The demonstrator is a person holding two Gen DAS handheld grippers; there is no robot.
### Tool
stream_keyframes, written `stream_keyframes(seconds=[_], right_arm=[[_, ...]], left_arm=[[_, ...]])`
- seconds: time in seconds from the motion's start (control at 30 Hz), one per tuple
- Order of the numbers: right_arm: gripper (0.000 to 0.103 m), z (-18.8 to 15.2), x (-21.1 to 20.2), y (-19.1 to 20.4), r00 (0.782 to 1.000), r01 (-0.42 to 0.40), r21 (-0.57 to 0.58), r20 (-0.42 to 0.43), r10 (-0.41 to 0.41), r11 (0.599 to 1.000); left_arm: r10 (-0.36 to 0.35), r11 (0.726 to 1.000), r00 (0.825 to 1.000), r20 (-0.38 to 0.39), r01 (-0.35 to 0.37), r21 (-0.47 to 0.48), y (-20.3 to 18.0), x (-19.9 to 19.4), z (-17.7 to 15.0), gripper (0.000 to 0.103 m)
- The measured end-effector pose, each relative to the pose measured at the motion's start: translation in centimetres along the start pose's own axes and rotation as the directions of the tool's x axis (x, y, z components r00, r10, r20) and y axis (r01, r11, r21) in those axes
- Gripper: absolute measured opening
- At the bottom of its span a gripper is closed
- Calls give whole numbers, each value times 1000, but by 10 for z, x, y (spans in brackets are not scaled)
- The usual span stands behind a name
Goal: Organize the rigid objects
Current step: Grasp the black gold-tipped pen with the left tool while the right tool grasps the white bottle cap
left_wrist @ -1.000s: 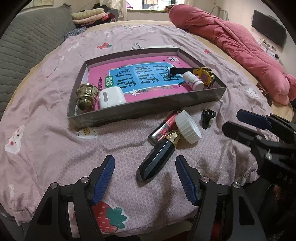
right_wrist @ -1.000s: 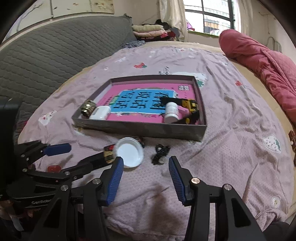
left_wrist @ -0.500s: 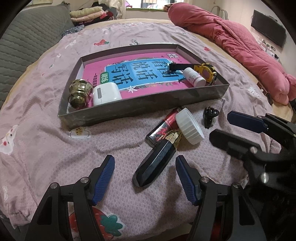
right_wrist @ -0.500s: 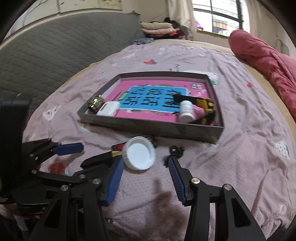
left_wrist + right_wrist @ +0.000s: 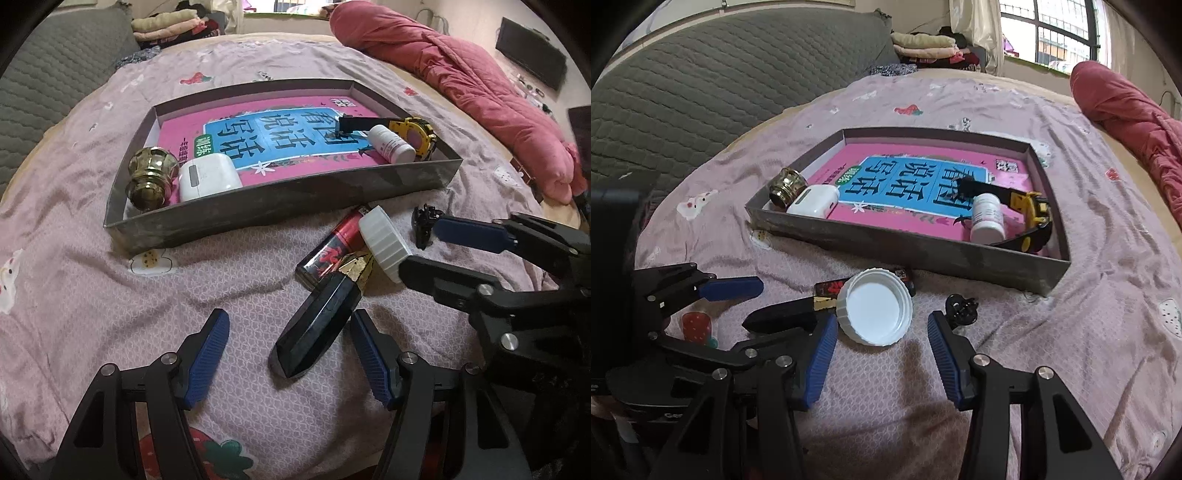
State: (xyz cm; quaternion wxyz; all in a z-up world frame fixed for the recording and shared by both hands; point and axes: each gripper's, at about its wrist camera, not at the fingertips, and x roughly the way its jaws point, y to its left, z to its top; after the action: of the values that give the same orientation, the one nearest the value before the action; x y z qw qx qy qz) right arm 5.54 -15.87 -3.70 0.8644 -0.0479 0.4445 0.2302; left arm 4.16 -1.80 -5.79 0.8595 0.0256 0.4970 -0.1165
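Two hand-held grippers hover low over a pink bedspread point(image 5: 74, 288), both spread wide and carrying nothing. The left hand-held gripper point(image 5: 290, 356) brackets the tip of a dark faceted case point(image 5: 321, 325) with a gold band, apparently lined up for a pick. The right hand-held gripper point(image 5: 882, 360) sits just short of an upturned white jar lid point(image 5: 874, 312), with a small black clip point(image 5: 960, 308) near its right finger. The lid leans on the case and on a red-and-black box point(image 5: 332, 245), a loose cluster just outside the near wall of a shallow grey tray point(image 5: 258, 210). Inside the tray, on a pink and blue book cover point(image 5: 280, 136), already lie a brass knob point(image 5: 149, 177), a white charger case point(image 5: 208, 177), a white pill bottle point(image 5: 391, 144) and a yellow watch point(image 5: 415, 134), suggesting the tray is the collection point and four pieces remain outside.
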Motion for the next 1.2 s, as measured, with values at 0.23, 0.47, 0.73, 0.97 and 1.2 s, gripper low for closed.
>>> stream_keyframes(seconds=[0.23,0.47,0.73,0.97,1.2], right_arm=[[50,3,16,-9,997,-67,39,-41,69,997],[50,8,25,-11,993,-99,26,-56,101,995],[51,15,36,-19,986,-151,53,-69,155,987],[52,21,43,-28,972,-213,106,-72,222,971],[52,21,39,-19,979,-193,44,-64,195,980]], left_arm=[[-26,1000,1000,8,26,1,1,1,1,64],[-58,998,998,11,58,7,-1,3,2,56],[-80,997,997,19,81,-18,5,6,4,51],[-78,997,997,22,79,-23,5,9,6,47],[-86,996,996,35,87,-29,5,11,9,43]])
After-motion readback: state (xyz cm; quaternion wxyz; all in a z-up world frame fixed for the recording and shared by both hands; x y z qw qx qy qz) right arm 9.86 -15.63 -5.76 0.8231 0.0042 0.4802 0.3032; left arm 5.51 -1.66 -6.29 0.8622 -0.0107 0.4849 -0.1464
